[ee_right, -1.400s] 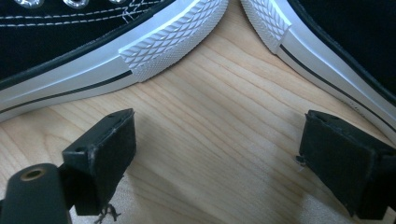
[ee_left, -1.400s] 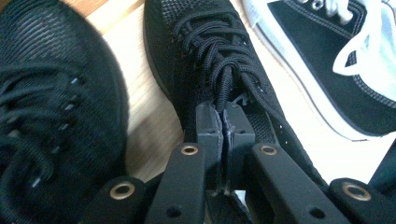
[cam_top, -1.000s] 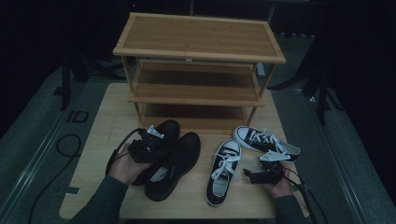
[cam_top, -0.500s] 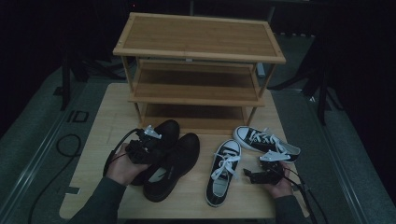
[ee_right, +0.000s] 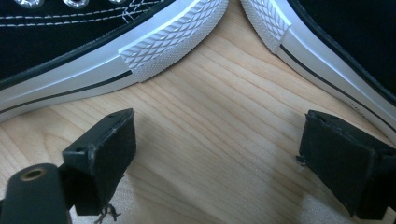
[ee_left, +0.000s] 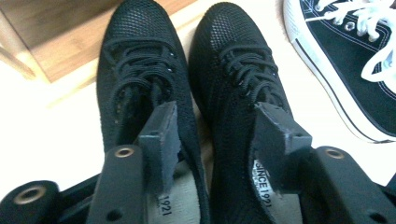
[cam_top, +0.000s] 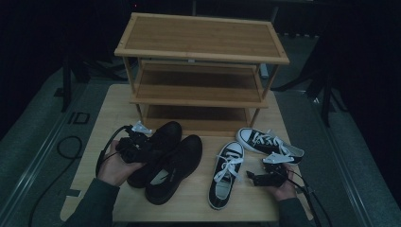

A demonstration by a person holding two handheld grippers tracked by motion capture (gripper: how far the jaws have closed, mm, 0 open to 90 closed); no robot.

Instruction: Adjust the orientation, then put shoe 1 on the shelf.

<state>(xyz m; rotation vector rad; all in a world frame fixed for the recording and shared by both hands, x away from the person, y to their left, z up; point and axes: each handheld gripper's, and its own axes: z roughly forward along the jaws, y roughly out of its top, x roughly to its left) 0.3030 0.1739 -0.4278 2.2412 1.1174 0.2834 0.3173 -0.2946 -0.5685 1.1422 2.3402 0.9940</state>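
Observation:
Two black mesh shoes (cam_top: 161, 142) (cam_top: 176, 165) lie side by side on the wooden table (cam_top: 108, 118), toes toward the rack. My left gripper (cam_top: 135, 144) hovers at their heel end. In the left gripper view its jaws have just been opening and my left gripper (ee_left: 217, 114) stands open, one pad over the left shoe (ee_left: 135, 60), the other over the right shoe (ee_left: 238, 56), with their inner collars between the pads and not pressed. My right gripper (cam_top: 255, 178) rests open near the front right, bare wood between the pads of my right gripper (ee_right: 219, 126).
A three-tier bamboo shoe rack (cam_top: 201, 40) stands at the back of the table. Two black-and-white canvas sneakers (cam_top: 227, 172) (cam_top: 267, 142) lie right of the black pair, just beyond the right gripper. Dark floor and cables surround the table.
The left gripper's jaws have opened wide over the black shoes, and the left hand has drawn slightly left and up. The right hand has kept still.

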